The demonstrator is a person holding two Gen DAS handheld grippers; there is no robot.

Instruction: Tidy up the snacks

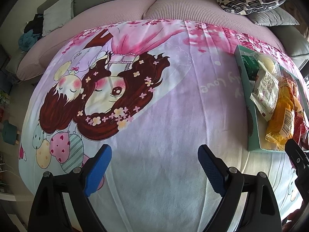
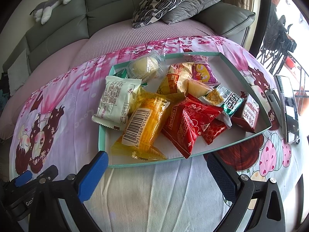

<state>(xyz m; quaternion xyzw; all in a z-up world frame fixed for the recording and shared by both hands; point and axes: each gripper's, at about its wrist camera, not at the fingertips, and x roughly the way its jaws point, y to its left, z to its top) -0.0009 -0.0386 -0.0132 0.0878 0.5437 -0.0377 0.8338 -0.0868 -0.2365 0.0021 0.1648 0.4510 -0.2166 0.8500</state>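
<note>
We have both the left claw (image 1: 154,166) and the right claw (image 2: 157,174) spread and empty, snacks heaped in the tray (image 2: 249,81) mid-frame, so we'd pinch the yellow packet (image 2: 143,125) by its crimped end, nearest us.

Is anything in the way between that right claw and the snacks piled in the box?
Only the box's low teal rim. The right gripper is open just short of it, and the yellow packet lies right behind the rim, with bare cloth between.
</note>
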